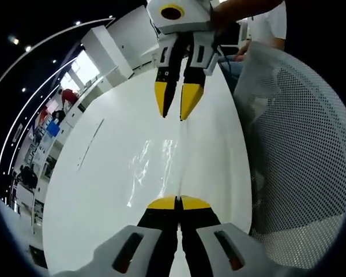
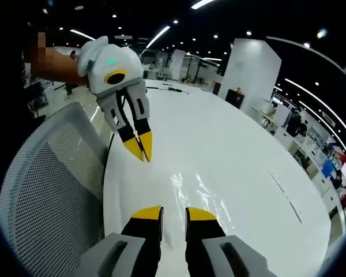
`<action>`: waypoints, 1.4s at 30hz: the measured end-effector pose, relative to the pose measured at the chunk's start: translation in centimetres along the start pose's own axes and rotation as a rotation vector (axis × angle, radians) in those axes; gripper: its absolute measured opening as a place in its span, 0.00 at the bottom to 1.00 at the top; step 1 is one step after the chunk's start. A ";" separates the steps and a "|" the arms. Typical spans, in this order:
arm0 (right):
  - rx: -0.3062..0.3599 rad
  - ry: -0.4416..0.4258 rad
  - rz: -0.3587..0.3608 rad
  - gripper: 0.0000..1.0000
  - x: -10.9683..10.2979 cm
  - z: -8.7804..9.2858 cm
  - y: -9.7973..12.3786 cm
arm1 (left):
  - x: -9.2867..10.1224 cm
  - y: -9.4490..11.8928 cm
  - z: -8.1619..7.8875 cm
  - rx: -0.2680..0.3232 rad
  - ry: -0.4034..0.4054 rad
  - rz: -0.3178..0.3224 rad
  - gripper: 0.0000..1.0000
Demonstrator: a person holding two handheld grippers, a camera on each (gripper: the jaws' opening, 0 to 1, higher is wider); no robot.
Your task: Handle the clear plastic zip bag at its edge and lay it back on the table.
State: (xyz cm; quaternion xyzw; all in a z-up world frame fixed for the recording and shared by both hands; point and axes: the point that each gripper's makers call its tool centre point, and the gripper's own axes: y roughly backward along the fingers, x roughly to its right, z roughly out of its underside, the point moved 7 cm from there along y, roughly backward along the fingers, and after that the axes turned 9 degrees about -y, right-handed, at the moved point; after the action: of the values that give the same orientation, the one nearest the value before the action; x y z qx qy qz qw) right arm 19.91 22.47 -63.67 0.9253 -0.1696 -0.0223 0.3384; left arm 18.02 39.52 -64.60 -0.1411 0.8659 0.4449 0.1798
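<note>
Left gripper (image 1: 178, 203): yellow tips pressed together, apparently pinching the near edge of the clear plastic zip bag (image 1: 155, 164); whether film sits between them, cannot tell for certain. Right gripper (image 2: 174, 213): tips parted, a gap between them, nothing held. The bag lies flat and glossy on the white table (image 1: 104, 190), between the two grippers, likely so each can work an opposite edge. The tools face each other across the bag, both pitched down toward the tabletop. A mesh chair back (image 2: 46, 190) stands just beside the table edge.
</note>
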 end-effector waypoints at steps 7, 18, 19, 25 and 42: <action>0.002 -0.004 -0.020 0.12 -0.5 -0.2 -0.3 | -0.1 -0.2 -0.6 0.012 0.017 -0.002 0.00; 0.008 -0.006 -0.043 0.12 -1.1 -0.4 -0.3 | -0.5 -0.6 -1.1 0.016 0.031 -0.007 0.00; 0.009 -0.007 -0.047 0.12 -1.1 -0.4 -0.3 | -0.5 -0.6 -1.1 0.015 0.035 -0.004 0.00; 0.009 -0.006 -0.056 0.13 -1.4 -0.3 -0.2 | -0.4 -0.5 -0.9 0.009 0.042 -0.001 0.00; -0.019 -0.009 -0.064 0.08 -1.5 0.0 -0.9 | -0.2 -0.4 -1.8 0.050 0.046 -0.003 0.00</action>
State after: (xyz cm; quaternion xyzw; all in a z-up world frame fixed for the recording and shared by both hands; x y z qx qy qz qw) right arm 18.74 23.65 -64.33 0.9269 -0.1412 -0.0389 0.3457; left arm 18.04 37.82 -63.76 -0.1483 0.8804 0.4196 0.1639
